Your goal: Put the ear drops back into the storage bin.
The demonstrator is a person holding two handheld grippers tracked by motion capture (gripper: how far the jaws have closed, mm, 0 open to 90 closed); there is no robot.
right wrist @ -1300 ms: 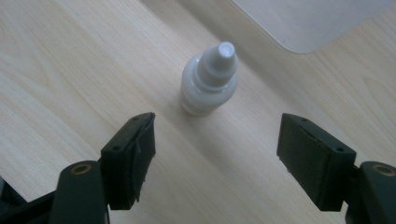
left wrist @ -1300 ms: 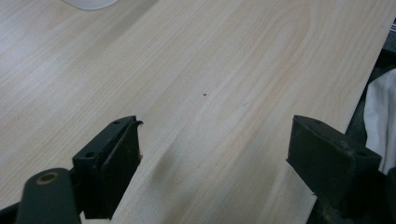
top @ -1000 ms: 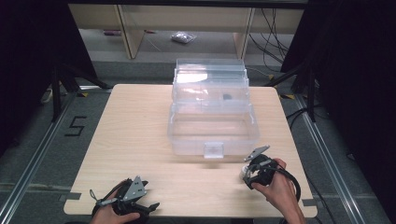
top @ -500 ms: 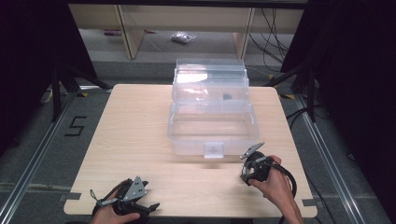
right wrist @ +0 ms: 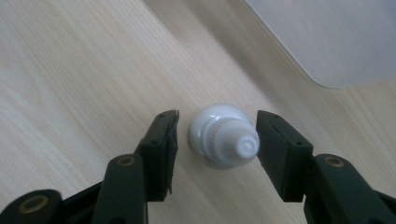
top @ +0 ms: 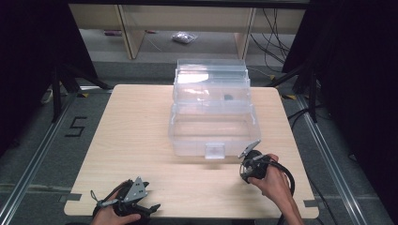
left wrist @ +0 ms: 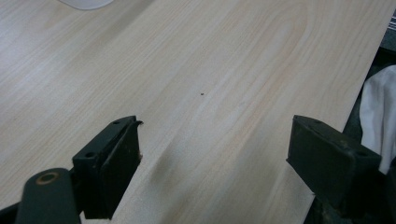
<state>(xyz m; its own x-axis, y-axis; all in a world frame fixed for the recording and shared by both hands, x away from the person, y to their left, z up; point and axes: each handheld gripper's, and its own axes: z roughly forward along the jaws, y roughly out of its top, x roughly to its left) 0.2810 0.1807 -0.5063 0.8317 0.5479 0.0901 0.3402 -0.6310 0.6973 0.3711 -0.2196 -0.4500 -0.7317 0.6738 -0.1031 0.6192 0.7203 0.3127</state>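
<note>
A small white bottle with a ribbed screw cap [right wrist: 224, 140] stands upright on the wooden table [top: 141, 131]. My right gripper [right wrist: 215, 126] points down over it, one pad on each side. Its jaws have just been closing around the bottle. A gap still shows at the left pad, and the right pad is almost touching. In the high view that right gripper [top: 248, 166] is just off the front right corner of a clear plastic box [top: 211, 126]. My left gripper [top: 138, 206] rests at the table's near edge, open with nothing between its pads [left wrist: 112, 158].
The clear box stands mid-table with its lid raised toward the far side, and a small dark item [top: 228, 97] lies inside the lid. A latch tab [top: 215, 150] sticks out at its front. A white cloth [left wrist: 380, 107] hangs past the table edge beside the left gripper.
The right hand has edged slightly left along the box's front. The left hand has stayed where it was.
</note>
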